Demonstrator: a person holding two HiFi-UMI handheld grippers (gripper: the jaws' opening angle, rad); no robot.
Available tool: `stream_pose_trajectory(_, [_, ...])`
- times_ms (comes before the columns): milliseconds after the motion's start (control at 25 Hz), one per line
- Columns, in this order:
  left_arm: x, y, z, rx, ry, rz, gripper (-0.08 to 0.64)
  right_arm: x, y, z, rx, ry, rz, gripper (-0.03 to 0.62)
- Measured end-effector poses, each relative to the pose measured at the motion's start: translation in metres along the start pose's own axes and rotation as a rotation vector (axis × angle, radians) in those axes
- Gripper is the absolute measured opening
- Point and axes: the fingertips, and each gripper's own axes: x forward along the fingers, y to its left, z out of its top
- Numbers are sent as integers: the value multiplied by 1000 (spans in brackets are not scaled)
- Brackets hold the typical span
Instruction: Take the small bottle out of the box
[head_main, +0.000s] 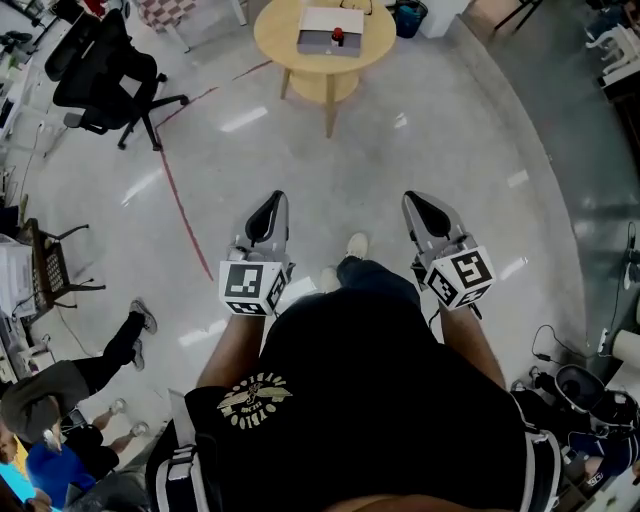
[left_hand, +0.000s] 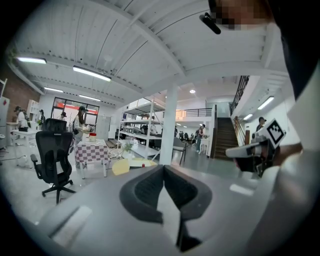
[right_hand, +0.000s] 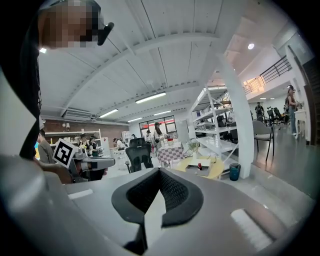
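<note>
A round yellow table stands a few steps ahead. On it lies a flat grey box with a small red-capped bottle in it. My left gripper and right gripper are held side by side at waist height over the floor, far short of the table. Both are shut, with nothing between the jaws. In the left gripper view the table shows small beyond the shut gripper. The right gripper view has the box and bottle past its shut gripper.
A black office chair stands left of the table, and a checkered table behind it. A blue bin sits on the floor right of the yellow table. A person sits at lower left. Cables and gear lie at lower right.
</note>
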Motion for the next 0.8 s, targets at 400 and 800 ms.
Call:
stream_pose_trajectory(400, [49,6,1,-6,12,13,0,16,-44,10,16,-1,-20,8])
stream_pose_trajectory(800, [124,2,24,-13,-19,-24,0,63,-101,28,29,7,-2,8])
